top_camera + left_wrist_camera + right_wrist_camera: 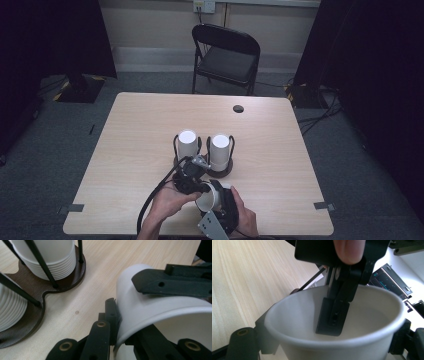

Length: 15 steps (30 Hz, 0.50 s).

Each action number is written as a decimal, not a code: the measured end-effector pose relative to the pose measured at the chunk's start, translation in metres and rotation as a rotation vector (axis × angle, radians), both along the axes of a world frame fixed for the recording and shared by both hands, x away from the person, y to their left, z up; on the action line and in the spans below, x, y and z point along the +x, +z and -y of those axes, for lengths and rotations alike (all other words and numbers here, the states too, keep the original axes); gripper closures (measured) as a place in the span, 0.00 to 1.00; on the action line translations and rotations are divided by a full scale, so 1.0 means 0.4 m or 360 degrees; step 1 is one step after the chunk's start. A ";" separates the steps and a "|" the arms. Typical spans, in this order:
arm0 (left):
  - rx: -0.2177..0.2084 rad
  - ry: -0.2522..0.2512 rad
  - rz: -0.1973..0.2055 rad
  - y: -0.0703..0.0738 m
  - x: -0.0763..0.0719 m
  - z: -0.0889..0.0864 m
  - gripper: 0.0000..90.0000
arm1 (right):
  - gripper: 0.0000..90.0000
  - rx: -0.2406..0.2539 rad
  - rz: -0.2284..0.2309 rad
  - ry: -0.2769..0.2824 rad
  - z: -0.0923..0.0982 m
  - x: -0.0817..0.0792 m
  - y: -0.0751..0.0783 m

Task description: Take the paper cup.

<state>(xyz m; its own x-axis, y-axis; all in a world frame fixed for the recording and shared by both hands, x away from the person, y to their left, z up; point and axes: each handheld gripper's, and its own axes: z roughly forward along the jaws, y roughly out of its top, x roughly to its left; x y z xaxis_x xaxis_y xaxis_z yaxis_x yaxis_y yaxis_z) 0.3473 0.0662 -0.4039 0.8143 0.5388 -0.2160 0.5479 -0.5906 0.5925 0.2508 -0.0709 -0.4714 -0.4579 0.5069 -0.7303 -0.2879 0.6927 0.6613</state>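
1. A light wood-grain table (150,130) is carrying a dark brown wooden cup holder (223,171) near its centre; thin black wire posts are rising from its flat, lobed base; two stacks of white paper cups are standing upside down in it, the left stack (188,144) at 9 o'clock of the right stack (220,151); in the left gripper view the stacked rims are showing as fine ridges.
2. A single white paper cup (209,198), smooth and matte, is lying tilted at 6 o'clock of the holder, held between both tools above the table's near edge.
3. The right gripper (332,350) is clasping the cup's outer wall; its black jaws are pressing on opposite sides of the cup, spread to the cup's width, with the cup mouth opening toward its camera.
4. The left gripper (116,322) is pinching the cup's rim; one black jaw is sitting inside the cup and the other against the outside wall, the thin paper sandwiched between them.
5. A black folding chair (226,57) is standing at 12 o'clock beyond the table; a round dark cable hole (238,108) is sitting near the far edge.
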 end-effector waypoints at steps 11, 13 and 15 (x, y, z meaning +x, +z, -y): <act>0.0001 0.0012 0.0004 -0.007 0.001 0.002 0.96 | 0.25 0.0059 -0.0029 0.0014 0.004 -0.008 0.014; 0.0000 0.0020 0.0009 -0.008 0.001 0.004 0.96 | 0.25 0.0065 -0.0040 0.0017 0.006 -0.006 0.014; -0.0001 0.0020 0.0015 -0.009 0.002 0.002 0.94 | 0.26 0.0084 -0.0046 0.0015 0.010 -0.005 0.015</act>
